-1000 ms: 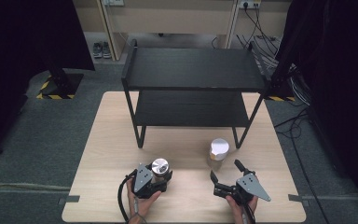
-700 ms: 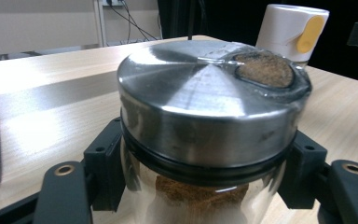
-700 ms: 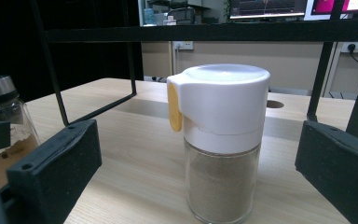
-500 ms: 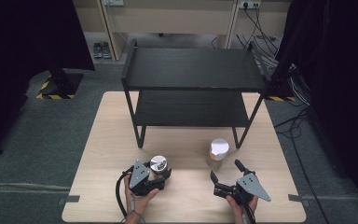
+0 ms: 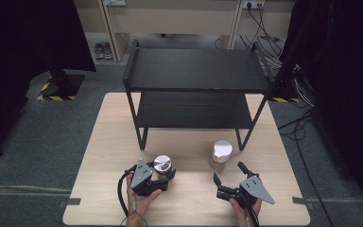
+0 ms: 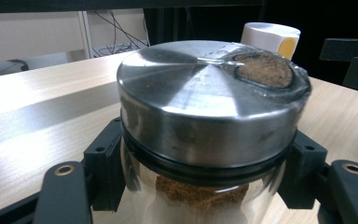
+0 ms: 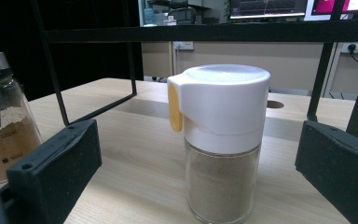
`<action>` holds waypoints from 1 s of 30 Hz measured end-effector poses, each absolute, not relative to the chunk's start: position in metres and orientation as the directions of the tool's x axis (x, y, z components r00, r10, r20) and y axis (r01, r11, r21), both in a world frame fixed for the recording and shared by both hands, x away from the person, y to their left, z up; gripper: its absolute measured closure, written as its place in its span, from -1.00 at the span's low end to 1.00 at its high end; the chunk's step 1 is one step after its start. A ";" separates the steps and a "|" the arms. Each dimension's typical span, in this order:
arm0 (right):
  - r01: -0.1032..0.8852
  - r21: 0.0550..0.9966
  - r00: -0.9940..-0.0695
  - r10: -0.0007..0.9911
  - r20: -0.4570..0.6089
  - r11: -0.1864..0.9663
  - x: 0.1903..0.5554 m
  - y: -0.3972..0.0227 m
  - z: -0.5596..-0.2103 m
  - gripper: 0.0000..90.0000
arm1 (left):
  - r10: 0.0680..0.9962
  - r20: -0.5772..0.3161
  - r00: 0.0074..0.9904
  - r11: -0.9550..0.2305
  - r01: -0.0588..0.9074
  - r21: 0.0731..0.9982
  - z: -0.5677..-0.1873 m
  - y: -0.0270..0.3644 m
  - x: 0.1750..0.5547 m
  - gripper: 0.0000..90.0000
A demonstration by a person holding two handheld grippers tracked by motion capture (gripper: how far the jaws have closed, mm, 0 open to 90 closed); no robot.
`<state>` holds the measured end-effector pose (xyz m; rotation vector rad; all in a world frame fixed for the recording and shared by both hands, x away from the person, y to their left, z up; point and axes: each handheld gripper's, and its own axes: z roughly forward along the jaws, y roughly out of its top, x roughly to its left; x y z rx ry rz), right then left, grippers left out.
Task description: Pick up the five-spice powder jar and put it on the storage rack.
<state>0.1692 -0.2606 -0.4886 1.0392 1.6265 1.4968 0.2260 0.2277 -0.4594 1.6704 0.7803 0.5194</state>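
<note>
Left gripper (image 5: 166,174) held low at the near edge of the table (image 5: 104,142), in front of the black shelf (image 5: 196,71), its hand (image 5: 142,201) coming in from the near side and the jaws pointing toward the shelf. Closed on a glass jar (image 5: 162,165) with a round steel lid (image 6: 200,98); in the left gripper view one black jaw presses on each side of the jar just under the lid. Right gripper (image 5: 227,172) also in front of the shelf, near its right front leg, hand (image 5: 243,208) behind it, jaws spread wide with nothing between them. Grey three-cornered plate on top of each gripper.

White-capped shaker (image 7: 219,135) standing upright on the table, just in front of the shelf's right front leg and just beyond the right gripper's jaws, apart from them. In the right gripper view, centred between the two jaws but farther off, with the jar at the far left.

Jar of clear glass, brown powder inside, lid of brushed metal with a window in the top. Shaker of clear glass with pale brown powder, white plastic cap with a yellow tab on the side. Table of light wood, smooth. Shelf with thin dark legs and two flat boards. Cables (image 5: 264,28) on the floor behind the shelf.
</note>
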 end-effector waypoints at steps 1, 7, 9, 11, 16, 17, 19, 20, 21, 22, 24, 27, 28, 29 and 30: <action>0.106 0.994 -0.446 0.894 0.032 0.017 0.169 -0.261 -0.489 -0.99 | 0.726 -0.071 0.684 -0.117 0.224 0.968 -0.458 0.228 0.227 -0.31; 0.108 0.994 -0.446 0.894 0.032 0.018 0.169 -0.260 -0.488 -0.99 | 0.701 -0.082 0.708 -0.116 0.227 0.967 -0.448 0.231 0.233 -0.32; 0.108 0.994 -0.447 0.894 0.033 0.018 0.169 -0.261 -0.488 -0.99 | 0.694 -0.080 0.716 -0.117 0.221 0.968 -0.443 0.231 0.235 -0.32; 0.109 0.994 -0.447 0.894 0.031 0.020 0.170 -0.261 -0.488 -0.99 | 0.689 -0.071 0.721 -0.123 0.213 0.969 -0.438 0.230 0.237 -0.32; 0.109 0.994 -0.447 0.894 0.032 0.019 0.169 -0.261 -0.488 -0.99 | 0.651 -0.067 0.756 -0.121 0.191 0.974 -0.424 0.232 0.246 -0.32; 0.109 0.994 -0.446 0.894 0.032 0.019 0.169 -0.261 -0.488 -0.99 | 0.644 -0.064 0.762 -0.124 0.188 0.974 -0.420 0.232 0.248 -0.32; 0.109 0.994 -0.445 0.895 0.032 0.019 0.170 -0.261 -0.488 -0.99 | 0.638 -0.063 0.767 -0.126 0.185 0.975 -0.417 0.232 0.250 -0.32; 0.109 0.994 -0.445 0.895 0.032 0.019 0.170 -0.261 -0.488 -0.99 | 0.628 -0.061 0.775 -0.128 0.181 0.975 -0.412 0.232 0.253 -0.32; 0.109 0.994 -0.445 0.895 0.032 0.018 0.169 -0.261 -0.488 -0.99 | 0.623 -0.058 0.780 -0.132 0.178 0.975 -0.409 0.232 0.254 -0.32; 0.109 0.994 -0.445 0.895 0.032 0.018 0.170 -0.261 -0.488 -0.99 | 0.610 -0.058 0.790 -0.136 0.177 0.975 -0.402 0.230 0.259 -0.32; 0.109 0.994 -0.446 0.895 0.033 0.018 0.170 -0.261 -0.488 -0.99 | 0.604 -0.062 0.794 -0.133 0.178 0.975 -0.399 0.230 0.261 -0.32; 0.109 0.994 -0.445 0.895 0.032 0.018 0.170 -0.261 -0.488 -0.99 | 0.586 -0.060 0.808 -0.133 0.169 0.976 -0.389 0.229 0.269 -0.32; 0.109 0.994 -0.445 0.895 0.032 0.018 0.170 -0.261 -0.488 -0.99 | 0.586 -0.060 0.808 -0.133 0.169 0.976 -0.389 0.229 0.269 -0.32; 0.109 0.994 -0.445 0.895 0.034 0.017 0.170 -0.261 -0.488 -0.99 | 0.584 -0.044 0.810 -0.145 0.158 0.977 -0.383 0.228 0.271 -0.32; 0.109 0.994 -0.445 0.895 0.034 0.017 0.170 -0.261 -0.488 -0.99 | 0.584 -0.044 0.810 -0.145 0.158 0.977 -0.383 0.228 0.271 -0.32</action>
